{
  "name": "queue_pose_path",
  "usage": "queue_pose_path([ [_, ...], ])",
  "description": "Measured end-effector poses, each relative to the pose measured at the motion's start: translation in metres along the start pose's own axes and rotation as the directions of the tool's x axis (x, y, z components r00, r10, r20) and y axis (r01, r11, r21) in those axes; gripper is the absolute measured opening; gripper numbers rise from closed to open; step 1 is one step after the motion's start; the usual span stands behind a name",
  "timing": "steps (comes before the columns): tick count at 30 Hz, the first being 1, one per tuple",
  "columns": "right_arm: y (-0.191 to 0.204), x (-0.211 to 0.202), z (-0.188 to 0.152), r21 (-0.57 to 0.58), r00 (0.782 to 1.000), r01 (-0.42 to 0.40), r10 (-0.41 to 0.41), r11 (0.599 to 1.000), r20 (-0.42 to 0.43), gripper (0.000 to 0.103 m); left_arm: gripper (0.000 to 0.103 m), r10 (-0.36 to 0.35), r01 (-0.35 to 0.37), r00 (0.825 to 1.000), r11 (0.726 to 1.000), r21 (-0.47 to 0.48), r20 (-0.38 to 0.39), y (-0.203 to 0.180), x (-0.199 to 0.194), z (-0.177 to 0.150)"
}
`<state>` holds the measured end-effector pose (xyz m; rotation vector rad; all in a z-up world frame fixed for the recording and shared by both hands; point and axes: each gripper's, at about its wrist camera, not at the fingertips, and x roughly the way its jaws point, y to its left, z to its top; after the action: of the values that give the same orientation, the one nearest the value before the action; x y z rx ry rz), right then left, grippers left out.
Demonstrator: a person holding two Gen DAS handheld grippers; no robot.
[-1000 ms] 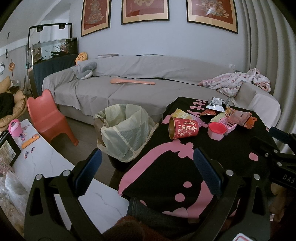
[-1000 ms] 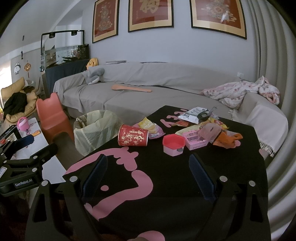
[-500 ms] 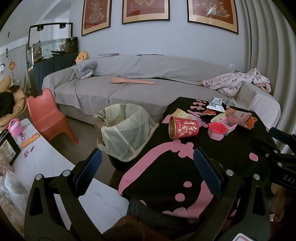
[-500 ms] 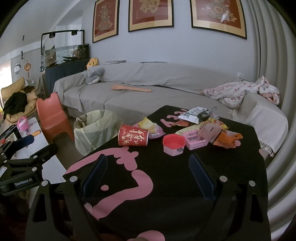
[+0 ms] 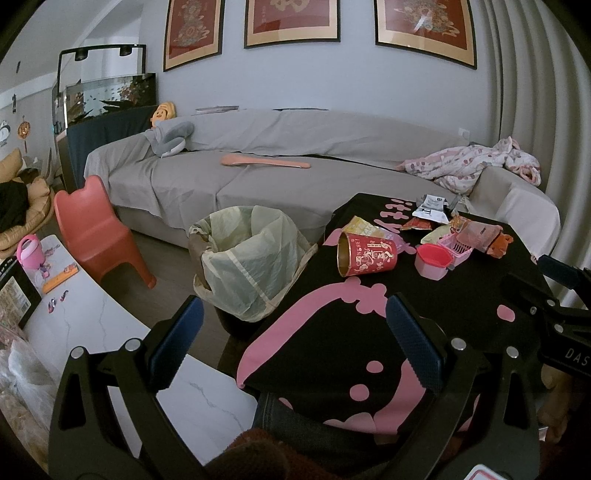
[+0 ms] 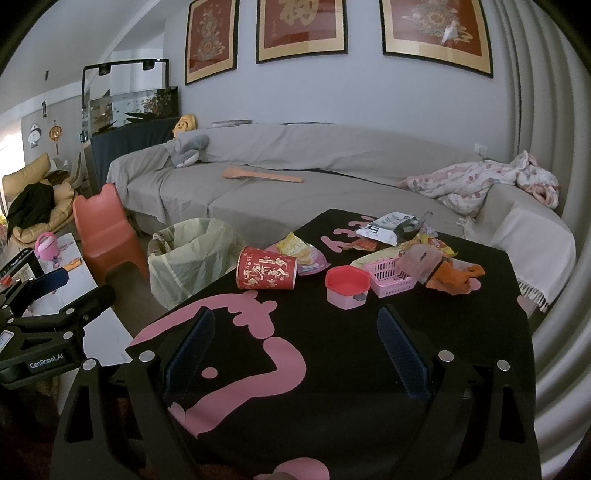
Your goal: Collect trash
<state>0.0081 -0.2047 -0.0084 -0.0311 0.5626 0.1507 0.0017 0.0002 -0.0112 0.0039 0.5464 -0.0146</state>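
Living room, grey-covered sofa (image 6: pixel 295 184) along the back wall, three framed red pictures (image 6: pixel 301 29) above it. Landmark: the low table under a black cloth with pink shapes (image 6: pixel 369 343).

Trash sits at the far end of that table. One red paper cup (image 6: pixel 266 273) lies on its side, mouth toward the table's left edge. Just behind the cup, one yellow snack wrapper (image 6: pixel 295 245) on a pale purple packet. Further back toward the sofa, a loose heap of wrappers (image 6: pixel 391 229), count unclear; a white-and-black printed pack is on top.

Also on the table: one pink box with a red lid (image 6: pixel 346 286), right of the cup and apart from it; one pink mesh basket (image 6: pixel 393 277) just beside that box; one orange plush item (image 6: pixel 452 278) right of the basket.

Off the table's left edge, on the floor: one bin lined with a pale yellow bag (image 5: pixel 251 262), mouth open. Beyond it, one orange child's chair (image 5: pixel 98 232).

Left gripper (image 5: pixel 295 341): fingers spread wide, nothing between them, hovering over the table's near left corner. Right gripper (image 6: pixel 295 345): fingers likewise apart and empty, over the near part of the table, well short of the cup.
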Motion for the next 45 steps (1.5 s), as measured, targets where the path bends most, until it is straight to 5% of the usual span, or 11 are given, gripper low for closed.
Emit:
queue_pose_path([
  [22,0.0,-0.001,0.003,-0.015,1.0,0.013,-0.013,1.0,0.002,0.086,0.095,-0.008,0.008,1.0,1.0,-0.002,-0.01,0.0,0.004,-0.003],
  [27,-0.016,0.003,0.001,-0.019,0.998,0.069,-0.069,0.997,0.012,0.086,0.095,-0.08,0.08,0.996,0.997,0.011,-0.04,-0.002,0.026,0.005],
  [31,-0.055,0.021,0.004,0.03,0.994,0.106,-0.106,0.994,0.001,0.086,0.095,-0.228,0.229,0.968,0.973,0.0,-0.106,-0.009,0.073,0.004],
  [38,-0.108,0.053,0.002,0.114,0.988,0.135,-0.126,0.984,-0.084,0.086,0.095,-0.3,0.309,0.942,0.95,0.038,-0.154,-0.022,0.138,0.025],
  [45,-0.142,0.084,-0.012,0.137,0.969,0.192,-0.166,0.972,-0.183,0.086,0.093,-0.435,0.448,0.869,0.894,0.002,-0.234,-0.031,0.221,0.064],
])
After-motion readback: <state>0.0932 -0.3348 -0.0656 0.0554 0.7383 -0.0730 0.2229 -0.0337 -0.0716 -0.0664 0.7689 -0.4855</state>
